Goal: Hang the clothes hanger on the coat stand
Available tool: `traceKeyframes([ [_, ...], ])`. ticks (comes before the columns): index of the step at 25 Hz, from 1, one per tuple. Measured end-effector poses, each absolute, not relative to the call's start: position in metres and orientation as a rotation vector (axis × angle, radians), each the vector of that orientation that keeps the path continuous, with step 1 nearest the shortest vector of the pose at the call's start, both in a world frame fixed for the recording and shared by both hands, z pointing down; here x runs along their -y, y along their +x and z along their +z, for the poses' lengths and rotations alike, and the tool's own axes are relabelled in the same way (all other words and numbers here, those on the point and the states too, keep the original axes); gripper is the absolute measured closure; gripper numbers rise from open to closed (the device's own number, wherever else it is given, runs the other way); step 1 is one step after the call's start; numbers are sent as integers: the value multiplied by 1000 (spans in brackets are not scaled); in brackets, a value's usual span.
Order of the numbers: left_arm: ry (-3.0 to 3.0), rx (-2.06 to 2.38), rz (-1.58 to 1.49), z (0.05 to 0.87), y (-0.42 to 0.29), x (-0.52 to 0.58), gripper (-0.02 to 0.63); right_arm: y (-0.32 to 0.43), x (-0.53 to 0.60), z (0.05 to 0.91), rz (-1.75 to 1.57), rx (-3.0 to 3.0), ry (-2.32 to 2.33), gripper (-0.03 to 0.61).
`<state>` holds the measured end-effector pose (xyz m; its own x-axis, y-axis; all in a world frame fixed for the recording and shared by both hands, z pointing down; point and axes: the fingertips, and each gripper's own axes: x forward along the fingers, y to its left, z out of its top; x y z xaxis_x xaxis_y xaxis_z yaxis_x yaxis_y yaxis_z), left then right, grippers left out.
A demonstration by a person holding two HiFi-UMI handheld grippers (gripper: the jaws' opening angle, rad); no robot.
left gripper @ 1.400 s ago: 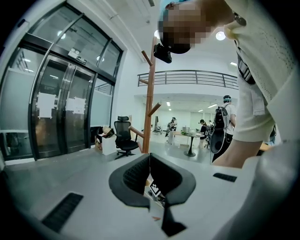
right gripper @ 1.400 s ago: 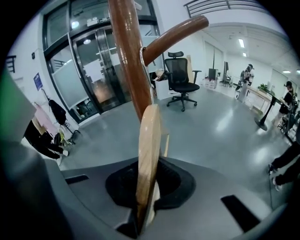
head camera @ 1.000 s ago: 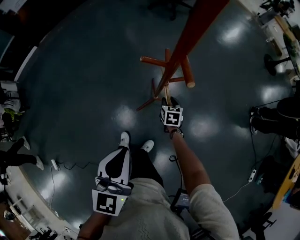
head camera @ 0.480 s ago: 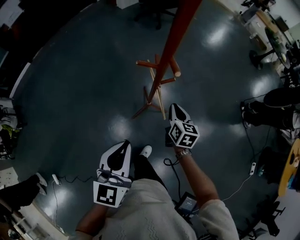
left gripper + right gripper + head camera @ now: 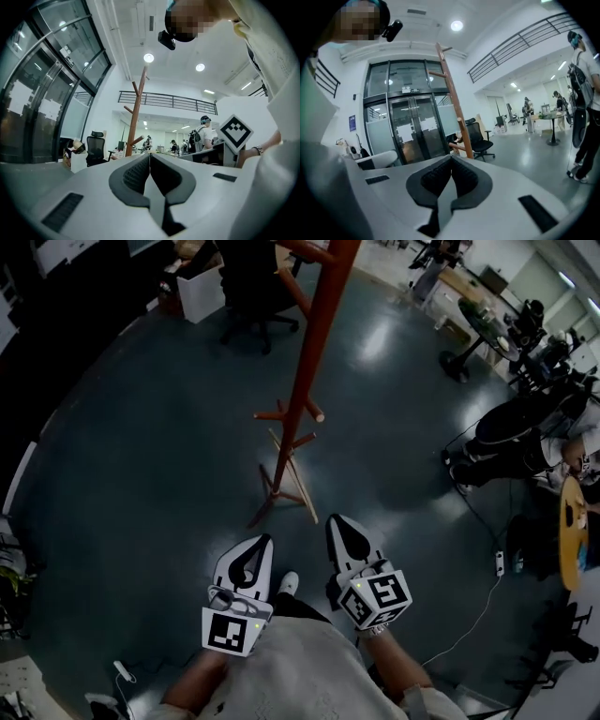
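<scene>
Open-plan office, seen from above over a dark, glossy floor (image 5: 141, 427) with ceiling lights reflected in it. At upper left a white box (image 5: 202, 289) stood beside a black office chair (image 5: 248, 282).

Lower left of centre: the left gripper (image 5: 265, 540), held low in front of the person's body and pointed towards the stand. Its fingers (image 5: 136, 176) were pressed together along their whole length, with nothing between them.

Centre: the coat stand (image 5: 314, 343), a red-brown wooden post with short upward pegs and splayed base legs. The clothes hanger (image 5: 292, 479), of paler wood, was at the foot of the stand among the base legs, down by the floor. Whether it leaned on a leg could not be told. It was well apart from both grippers and on none of the pegs.

Right of centre: the right gripper (image 5: 339, 521), just beside the left one and aimed the same way, its marker cube (image 5: 380, 596) nearest the body. Its fingers (image 5: 436, 180) had just been closing and met with nothing held between them.

Right: a white cable (image 5: 469, 615) ran across the floor to a power strip (image 5: 499, 563). Beyond it people (image 5: 520, 427) sat at benches, and a round wooden bench (image 5: 569, 531) showed at the edge.
</scene>
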<state>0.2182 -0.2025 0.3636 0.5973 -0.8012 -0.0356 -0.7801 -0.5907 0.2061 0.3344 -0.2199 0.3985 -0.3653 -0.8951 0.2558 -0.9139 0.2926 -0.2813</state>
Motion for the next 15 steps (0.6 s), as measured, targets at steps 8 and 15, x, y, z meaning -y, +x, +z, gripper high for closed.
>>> traceKeyframes([
  [8,2744,1190,-222,344,212,190,601,295,174,349,375,2504,1772,560],
  [15,2759,1092,-252,340,225,183,601,293,165,347,307,2457,1811,559],
])
